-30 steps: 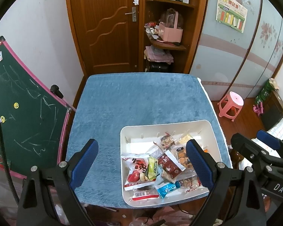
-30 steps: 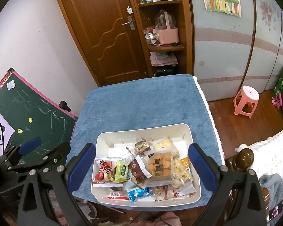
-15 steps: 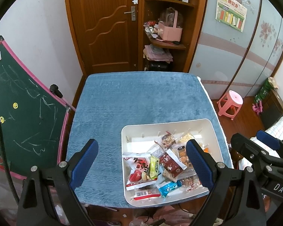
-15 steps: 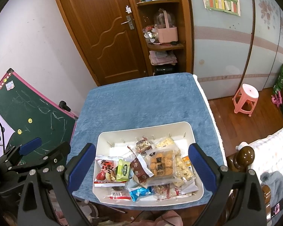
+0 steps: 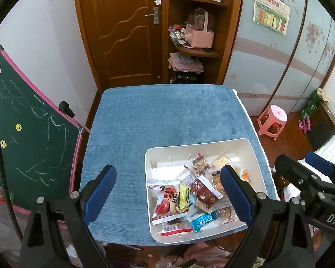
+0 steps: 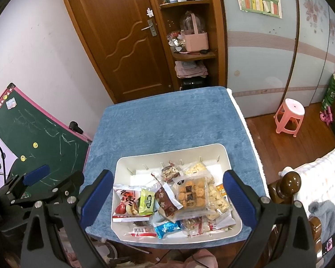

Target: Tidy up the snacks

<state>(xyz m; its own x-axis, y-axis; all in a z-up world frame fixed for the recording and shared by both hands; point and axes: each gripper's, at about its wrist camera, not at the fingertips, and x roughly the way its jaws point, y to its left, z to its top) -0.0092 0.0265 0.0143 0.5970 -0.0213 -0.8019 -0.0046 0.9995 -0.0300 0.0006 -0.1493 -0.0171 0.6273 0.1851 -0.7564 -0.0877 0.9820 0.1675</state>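
A white bin (image 5: 260, 166) (image 6: 122, 165) full of mixed snack packets stands at the near right corner of a blue-covered table (image 5: 167, 116) (image 6: 167, 120). It holds a red-and-white fruit packet (image 5: 164, 197) (image 6: 126, 203), a green packet (image 6: 147, 202), a dark red packet (image 5: 204, 194), a clear cookie pack (image 6: 191, 195) and a blue packet (image 6: 166, 227). My left gripper (image 5: 168, 195) is open and empty, held high above the bin's left side. My right gripper (image 6: 167, 197) is open and empty, high above the bin.
A green chalkboard (image 5: 22, 134) leans at the table's left. A wooden door (image 5: 120, 29) and a corner shelf (image 5: 196, 22) with a pink basket stand behind. A pink stool (image 5: 272, 121) is on the floor at right. A wooden bedpost (image 6: 290, 184) is near right.
Both grippers drifted slightly; the bin has shifted a little lower in the views. Both stay open and empty, and the snacks have not moved.
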